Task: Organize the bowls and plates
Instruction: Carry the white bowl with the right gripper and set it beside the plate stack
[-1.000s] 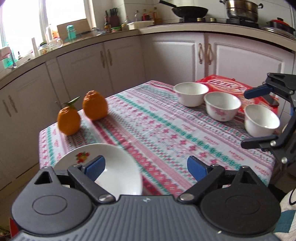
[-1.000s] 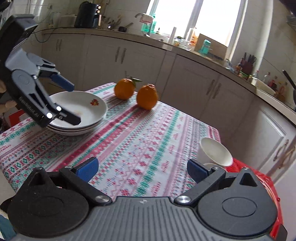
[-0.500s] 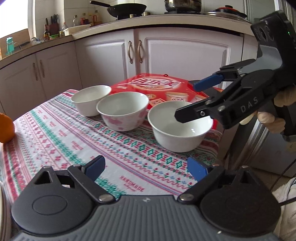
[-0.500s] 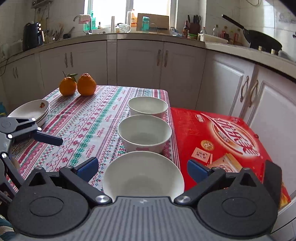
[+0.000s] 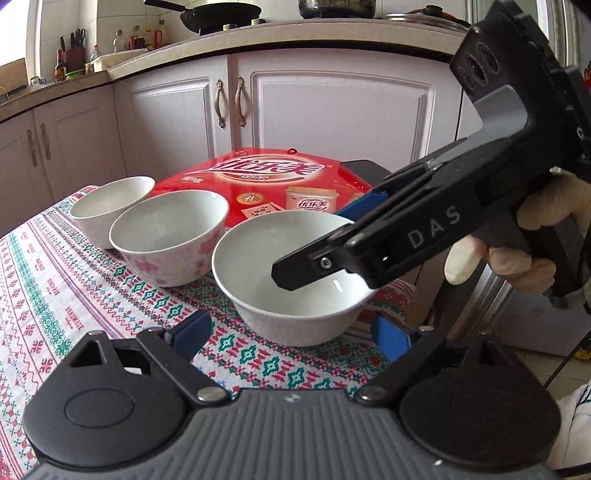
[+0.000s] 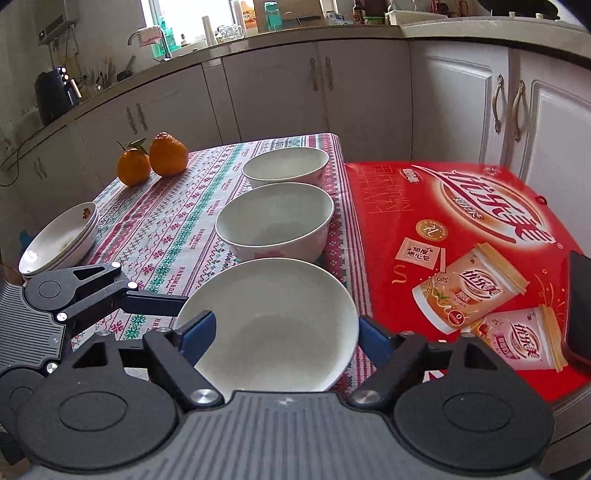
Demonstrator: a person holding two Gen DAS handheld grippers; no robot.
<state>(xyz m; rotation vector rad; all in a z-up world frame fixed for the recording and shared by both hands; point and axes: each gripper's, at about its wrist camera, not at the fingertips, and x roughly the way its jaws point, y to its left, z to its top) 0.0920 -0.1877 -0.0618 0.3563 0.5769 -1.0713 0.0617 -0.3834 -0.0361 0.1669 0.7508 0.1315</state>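
Both grippers at the nearest of 3 bowls

Right gripper (image 6: 284, 338) jaws closing around the nearest white bowl (image 6: 273, 321) on the surface (image 6: 162, 236); left gripper (image 5: 291, 332) closing just before it, gripping nothing; stacked plates (image 6: 59, 240) sit well apart.

a home kitchen is showing here. white cabinets (image 6: 280, 92) are running under a curved counter (image 5: 258, 35) along the top of both frames. a wok (image 5: 207, 14) is sitting at the upper middle of the left view, bottles (image 5: 122, 38) at its upper left. a tap (image 6: 146, 37) and a window (image 6: 184, 14) are showing upper left in the right view, above a table under a patterned cloth (image 6: 173, 229).
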